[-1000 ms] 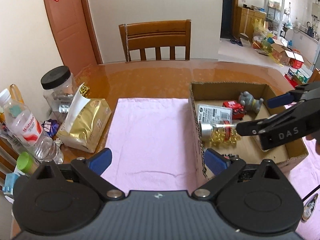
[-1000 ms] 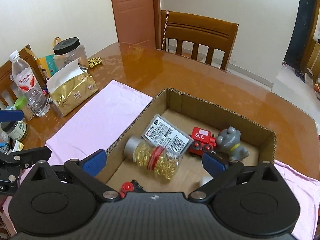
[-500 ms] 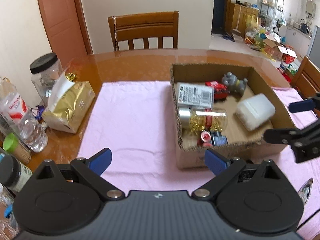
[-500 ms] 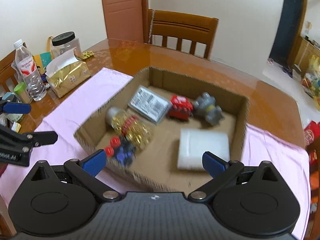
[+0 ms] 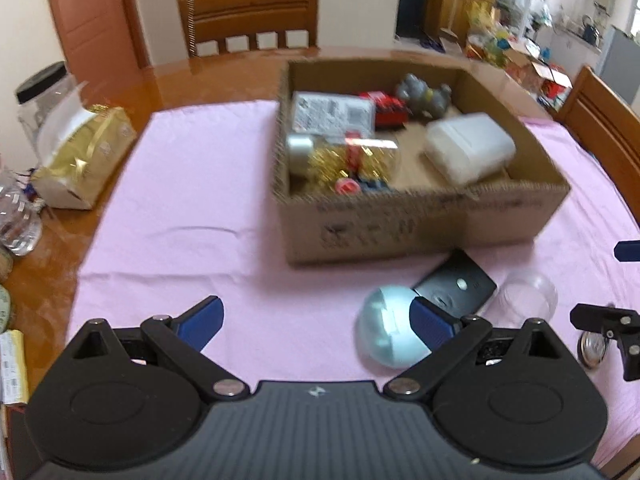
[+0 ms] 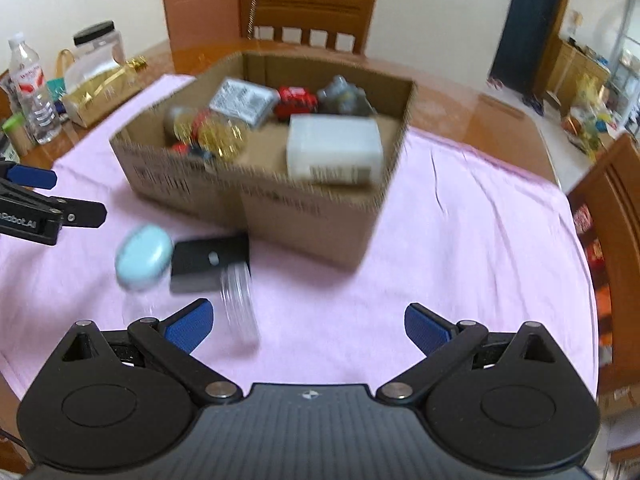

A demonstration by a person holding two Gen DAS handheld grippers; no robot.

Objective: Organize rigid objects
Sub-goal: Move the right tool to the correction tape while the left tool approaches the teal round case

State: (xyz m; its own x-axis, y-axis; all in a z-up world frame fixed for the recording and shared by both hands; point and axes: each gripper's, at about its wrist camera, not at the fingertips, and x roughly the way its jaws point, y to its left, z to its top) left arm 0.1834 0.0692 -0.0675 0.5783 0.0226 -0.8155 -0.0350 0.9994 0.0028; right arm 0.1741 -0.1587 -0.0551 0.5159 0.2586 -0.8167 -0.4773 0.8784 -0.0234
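On the pink cloth (image 6: 460, 240), both empty tongs gape; the right gripper (image 6: 308, 322) should straddle the clear jar (image 6: 238, 300) squarely before boxing (image 6: 256, 200) it.

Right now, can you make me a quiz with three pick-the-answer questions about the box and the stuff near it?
1. Where is the light blue round thing?
A. inside the cardboard box
B. on the pink cloth in front of the box
C. on the chair

2. What colour is the toy car in the cardboard box?
A. red
B. green
C. white

3. How are the right gripper and the left gripper?
A. both shut on toys
B. one holds the bottle
C. both open, holding nothing

Answers: 1 B, it lies on the pink cloth beside the black flat case. 2 A, its body is red. 3 C, their blue pads stand wide apart with nothing between.
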